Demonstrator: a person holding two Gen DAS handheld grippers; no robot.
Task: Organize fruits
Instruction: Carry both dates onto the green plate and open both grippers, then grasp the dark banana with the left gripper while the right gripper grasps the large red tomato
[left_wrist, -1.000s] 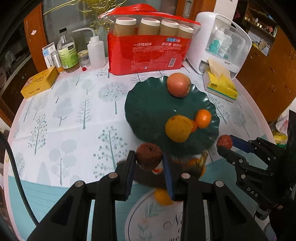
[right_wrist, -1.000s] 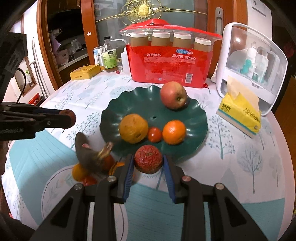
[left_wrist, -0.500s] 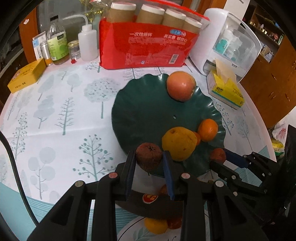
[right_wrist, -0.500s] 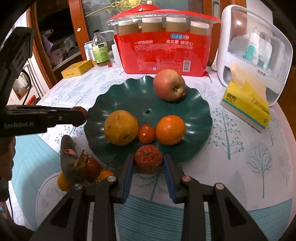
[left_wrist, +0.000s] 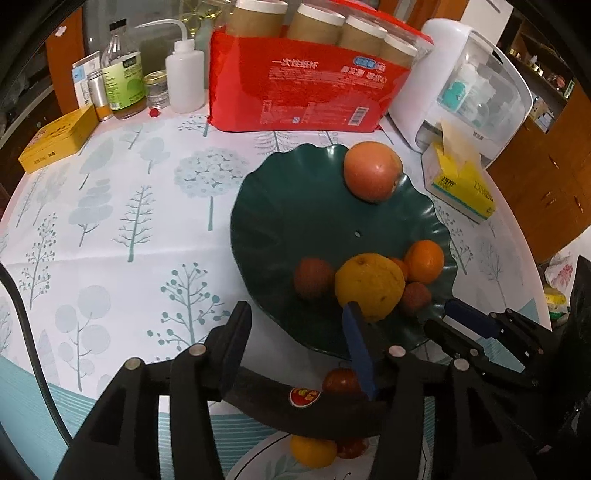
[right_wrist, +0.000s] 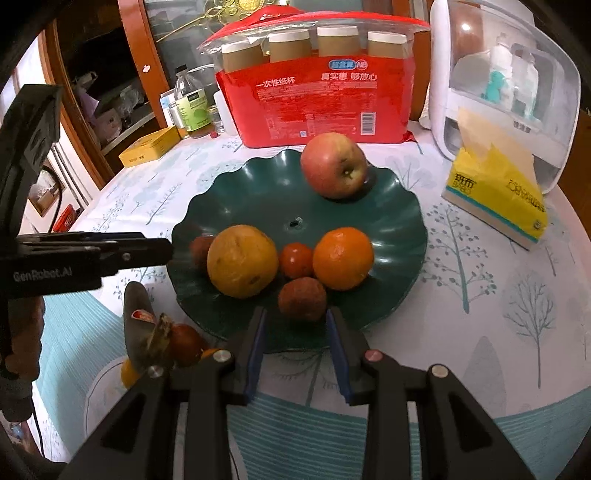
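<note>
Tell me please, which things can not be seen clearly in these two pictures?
- Fruits still on the table: left wrist view, mostly hidden under the black banana and the left gripper; their number is unclear.
- Small red fruit on the green plate: right wrist view, half hidden behind the yellow fruit.
- Contents of the white cabinet: blurred behind its cover.

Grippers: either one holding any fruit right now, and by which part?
Nothing is held. The left gripper is open and empty, a small red fruit lying in the green plate beyond it. The right gripper is open around a lychee, jaws apart.
</note>
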